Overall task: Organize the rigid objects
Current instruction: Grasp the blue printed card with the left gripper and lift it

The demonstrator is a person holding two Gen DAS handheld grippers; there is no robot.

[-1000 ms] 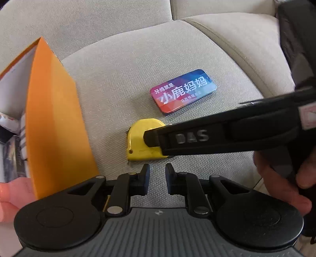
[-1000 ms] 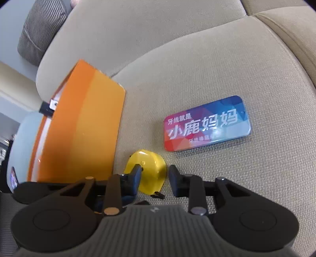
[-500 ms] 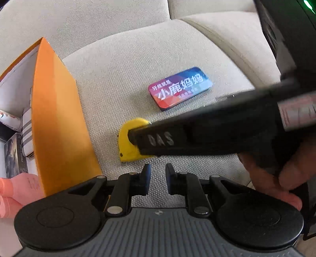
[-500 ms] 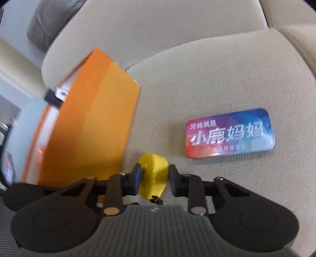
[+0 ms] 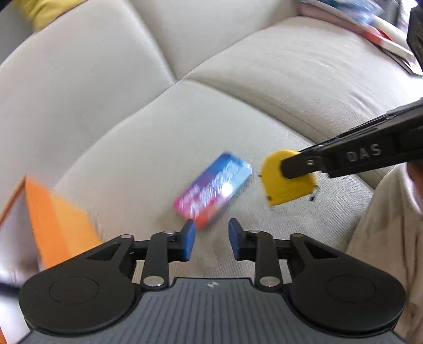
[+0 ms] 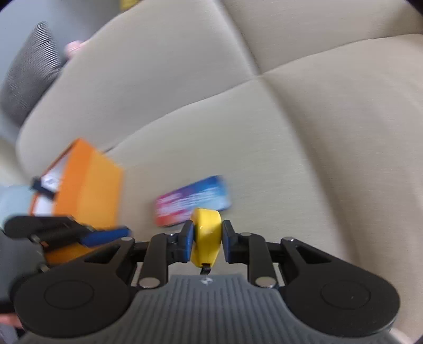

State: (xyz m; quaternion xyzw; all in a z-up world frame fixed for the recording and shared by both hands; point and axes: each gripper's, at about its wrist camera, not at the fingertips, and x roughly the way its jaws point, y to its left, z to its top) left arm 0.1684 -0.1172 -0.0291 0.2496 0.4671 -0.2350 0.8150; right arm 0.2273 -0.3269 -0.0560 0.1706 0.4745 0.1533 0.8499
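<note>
Pinching the yellow tape measure [image 6: 205,235] between its two blue pads, the right tool [image 6: 205,239] holds this object in the air above the sofa cushion [image 6: 277,158], and the grip sits on the flat sides of the round case, so I judge that the case could turn or slip out if the tool swings fast, because the plastic looks smooth and the pads touch only a small part of it. The small black end of the tape hangs below the case and could catch on the fabric or on the box edge. The left tool [image 5: 211,236] is spread and holds nothing; its fingertips are just beside the near end of the colourful flat tin [image 5: 212,189], which lies on the cushion, and a careless move could push the tin away instead of taking it. In the left wrist view the tape measure is near the tin, at its right side, so the two tools could also hit each other. The orange box [image 6: 87,185] stands at the left with its top open, and I think both things should go there; a drop from too high could miss it. There is no table here: everything rests on a beige sofa, soft and not level, so things may tilt. Some books [image 5: 370,23] lie far at the right, and a grey checked pillow [image 6: 29,71] at the left
</note>
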